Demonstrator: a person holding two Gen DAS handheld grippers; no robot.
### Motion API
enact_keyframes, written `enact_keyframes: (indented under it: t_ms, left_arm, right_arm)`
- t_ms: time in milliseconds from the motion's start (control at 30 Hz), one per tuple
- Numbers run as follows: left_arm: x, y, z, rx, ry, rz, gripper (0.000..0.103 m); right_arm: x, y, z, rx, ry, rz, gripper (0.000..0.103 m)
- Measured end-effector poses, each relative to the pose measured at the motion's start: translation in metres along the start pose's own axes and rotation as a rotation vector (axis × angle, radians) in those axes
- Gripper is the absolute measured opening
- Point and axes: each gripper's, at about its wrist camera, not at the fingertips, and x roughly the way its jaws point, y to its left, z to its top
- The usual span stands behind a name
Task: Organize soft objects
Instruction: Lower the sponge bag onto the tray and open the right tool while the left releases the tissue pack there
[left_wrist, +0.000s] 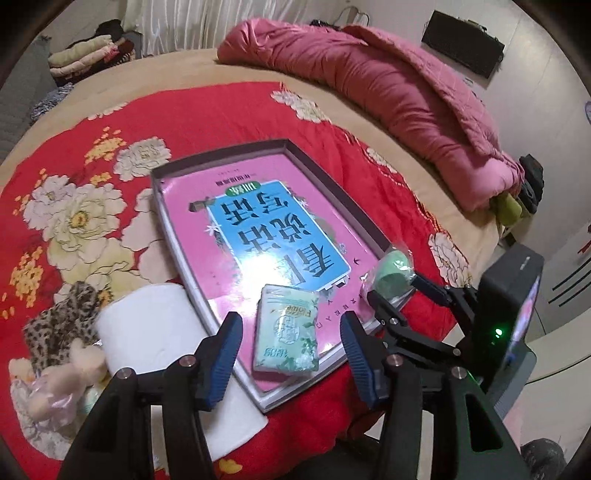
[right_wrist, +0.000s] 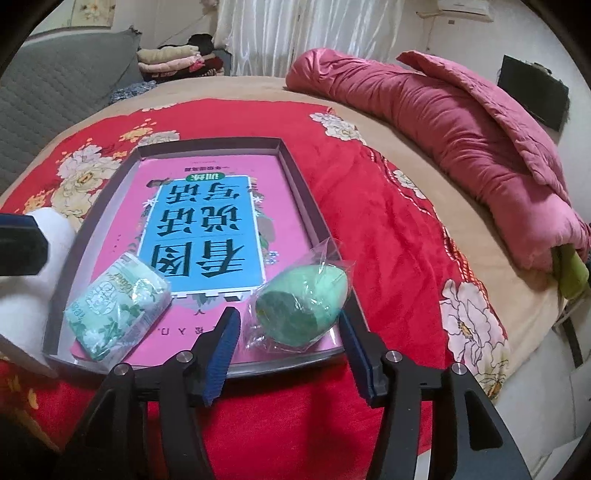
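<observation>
A shallow grey tray (left_wrist: 221, 158) (right_wrist: 207, 142) lies on the red floral blanket, with a pink and blue book flat inside it. A green tissue pack (left_wrist: 286, 332) (right_wrist: 118, 310) rests in the tray's near end. My left gripper (left_wrist: 290, 319) hovers over it, open, its blue pads clear of the pack on both sides. A green sponge in a clear bag (right_wrist: 303, 306) (left_wrist: 393, 269) sits at the tray's near right corner. My right gripper (right_wrist: 289, 315) straddles it, open, with the pads not pressing on the bag.
A white toilet roll (left_wrist: 147, 325) (right_wrist: 51, 236) lies left of the tray, beside leopard-print fabric (left_wrist: 62, 325) and a bagged plush toy (left_wrist: 55, 384). A pink quilt (left_wrist: 406, 99) (right_wrist: 461, 129) runs along the bed's far right. Folded clothes (right_wrist: 173, 59) are stacked at the back.
</observation>
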Motion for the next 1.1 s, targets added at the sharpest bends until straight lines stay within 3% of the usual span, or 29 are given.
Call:
enact_keyframes:
  t_ms: [367,633,1100]
  left_arm:
    - [-0.036,0.019,-0.012,-0.055,-0.072,-0.009,0.055]
    - [-0.053,0.035,-0.025,-0.067,-0.112,0.057,0.055]
    - [-0.073,0.090,-0.055,-0.214,-0.131,0.068,0.058]
  right_arm:
    - [-0.009,0.005,0.001,0.020,-0.032,0.051,0.065]
    - [-0.015,-0.002,-0.003,0.052,-0.039,0.025,0.072]
    - [-0.036,-0.013,0.000,0.105,-0.101,-0.038,0.076]
